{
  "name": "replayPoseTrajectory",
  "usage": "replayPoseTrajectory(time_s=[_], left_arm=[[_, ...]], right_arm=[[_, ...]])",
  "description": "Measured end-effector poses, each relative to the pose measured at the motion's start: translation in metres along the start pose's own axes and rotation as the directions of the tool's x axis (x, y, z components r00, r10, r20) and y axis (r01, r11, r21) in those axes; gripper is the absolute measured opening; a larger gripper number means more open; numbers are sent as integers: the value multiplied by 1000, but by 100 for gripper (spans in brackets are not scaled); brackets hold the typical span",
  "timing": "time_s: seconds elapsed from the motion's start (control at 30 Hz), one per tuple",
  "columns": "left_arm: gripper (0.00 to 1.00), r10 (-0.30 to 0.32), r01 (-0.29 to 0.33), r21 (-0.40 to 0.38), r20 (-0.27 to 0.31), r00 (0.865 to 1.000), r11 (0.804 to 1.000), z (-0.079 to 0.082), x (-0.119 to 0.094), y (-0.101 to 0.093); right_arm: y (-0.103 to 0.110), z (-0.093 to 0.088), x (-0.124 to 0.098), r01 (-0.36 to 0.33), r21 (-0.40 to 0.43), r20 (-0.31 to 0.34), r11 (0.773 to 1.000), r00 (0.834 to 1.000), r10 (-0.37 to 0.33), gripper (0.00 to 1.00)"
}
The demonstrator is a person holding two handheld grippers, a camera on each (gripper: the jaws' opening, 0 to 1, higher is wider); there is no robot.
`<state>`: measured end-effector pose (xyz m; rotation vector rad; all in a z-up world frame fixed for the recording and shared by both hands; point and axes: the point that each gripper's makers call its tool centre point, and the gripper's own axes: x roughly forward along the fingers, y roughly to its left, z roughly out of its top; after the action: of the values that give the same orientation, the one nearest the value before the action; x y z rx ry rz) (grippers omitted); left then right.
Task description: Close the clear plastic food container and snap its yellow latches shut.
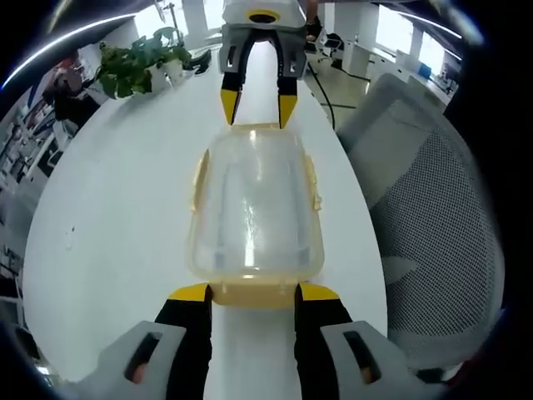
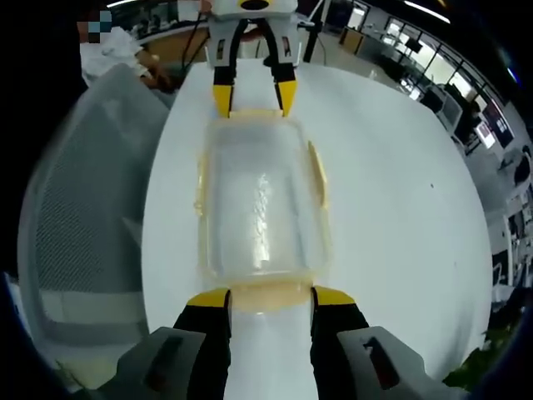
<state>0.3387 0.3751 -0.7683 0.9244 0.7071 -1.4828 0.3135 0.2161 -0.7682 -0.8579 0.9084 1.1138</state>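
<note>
A clear plastic food container (image 1: 254, 208) lies lengthwise on the white table (image 1: 108, 208) with its lid on. Yellow latches run along its long sides (image 1: 312, 183) and its ends. My left gripper (image 1: 254, 292) is open at the near end, its yellow-tipped fingers flanking the end latch (image 1: 254, 296). My right gripper (image 1: 258, 107) faces it from the far end, open, tips beside the far rim. In the right gripper view the container (image 2: 262, 200) is seen from the other end: the right gripper (image 2: 271, 297) straddles its end latch (image 2: 271, 302), and the left gripper (image 2: 253, 96) is opposite.
A grey mesh office chair (image 1: 433, 208) stands close along one side of the table, also in the right gripper view (image 2: 83, 192). A potted plant (image 1: 133, 62) sits on the far part of the table. A person (image 2: 117, 46) sits beyond the chair.
</note>
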Motion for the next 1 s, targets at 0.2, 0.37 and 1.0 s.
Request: replayPoseTrajectory(time_s=[0.2, 0.37, 1.0], left_arm=[[37, -4, 4, 1, 4, 1000, 1000, 7, 5, -1], [37, -2, 2, 4, 5, 1000, 1000, 12, 7, -1], [37, -7, 7, 1, 7, 1000, 1000, 26, 17, -1]], right_arm=[[0, -9, -3, 3, 7, -8, 1000, 1000, -3, 35], [0, -13, -5, 8, 10, -12, 1000, 1000, -8, 35], [-2, -30, -11, 12, 10, -28, 1000, 1000, -12, 36]])
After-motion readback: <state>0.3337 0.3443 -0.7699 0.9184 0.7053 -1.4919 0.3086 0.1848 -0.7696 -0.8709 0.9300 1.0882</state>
